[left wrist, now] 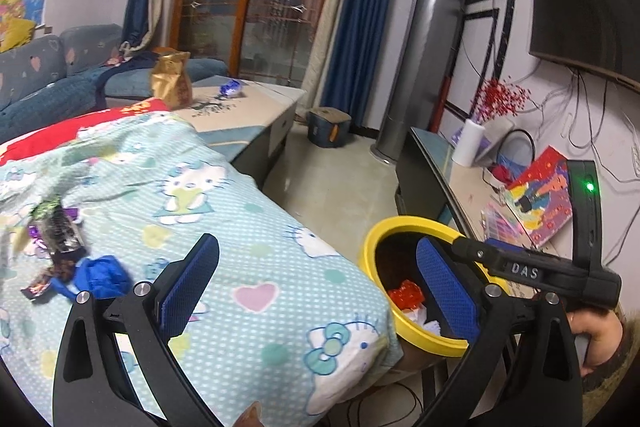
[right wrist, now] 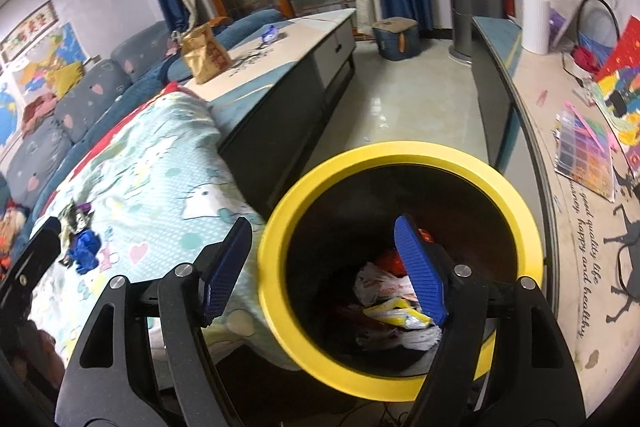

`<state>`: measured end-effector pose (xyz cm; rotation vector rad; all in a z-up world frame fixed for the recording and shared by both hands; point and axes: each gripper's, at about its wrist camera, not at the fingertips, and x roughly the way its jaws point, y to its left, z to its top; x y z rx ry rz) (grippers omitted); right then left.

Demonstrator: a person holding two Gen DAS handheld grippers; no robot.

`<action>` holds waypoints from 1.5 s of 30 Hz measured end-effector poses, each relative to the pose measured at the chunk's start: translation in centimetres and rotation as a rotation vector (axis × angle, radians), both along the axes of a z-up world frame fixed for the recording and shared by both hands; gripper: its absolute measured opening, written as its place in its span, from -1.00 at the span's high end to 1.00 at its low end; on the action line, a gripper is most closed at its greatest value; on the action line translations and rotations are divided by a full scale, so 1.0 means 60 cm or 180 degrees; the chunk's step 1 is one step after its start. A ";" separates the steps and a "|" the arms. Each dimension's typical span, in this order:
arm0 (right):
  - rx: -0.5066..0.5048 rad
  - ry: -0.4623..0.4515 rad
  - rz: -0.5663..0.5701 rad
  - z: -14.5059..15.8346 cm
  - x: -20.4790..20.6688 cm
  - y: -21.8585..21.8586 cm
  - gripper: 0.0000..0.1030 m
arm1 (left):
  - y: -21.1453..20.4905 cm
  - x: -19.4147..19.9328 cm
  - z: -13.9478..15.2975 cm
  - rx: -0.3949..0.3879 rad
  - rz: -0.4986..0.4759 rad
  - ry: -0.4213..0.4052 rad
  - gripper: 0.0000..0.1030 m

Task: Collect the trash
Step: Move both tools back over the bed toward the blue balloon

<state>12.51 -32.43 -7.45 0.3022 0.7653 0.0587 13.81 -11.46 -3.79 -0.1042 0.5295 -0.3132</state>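
Both jaws wide open, empty, right gripper (right wrist: 324,267) over yellow-rimmed bin (right wrist: 400,159), "DAS" on it.

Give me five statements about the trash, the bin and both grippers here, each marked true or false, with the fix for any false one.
1. The right gripper is open and holds nothing. True.
2. The yellow-rimmed bin is empty. False: wrappers and crumpled bags already lie inside it.
3. A blue crumpled piece lies on the Hello Kitty cloth. True.
4. The left gripper is shut on a wrapper. False: its jaws stand apart with nothing between them.
5. The gold snack bag stands inside the bin. False: it stands on the far low table.
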 end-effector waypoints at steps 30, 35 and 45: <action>-0.0212 -0.0311 0.1007 0.050 -0.031 0.201 -0.43 | 0.188 -0.028 0.027 -0.0230 0.0848 -0.0135 -0.87; -0.0225 -0.0338 0.1151 0.056 -0.027 0.237 -0.46 | 0.225 -0.032 0.029 -0.0289 0.1012 -0.0143 -0.87; -0.0270 -0.0355 0.1531 0.056 -0.011 0.330 -0.46 | 0.320 -0.035 0.023 -0.0392 0.1423 -0.0086 -0.87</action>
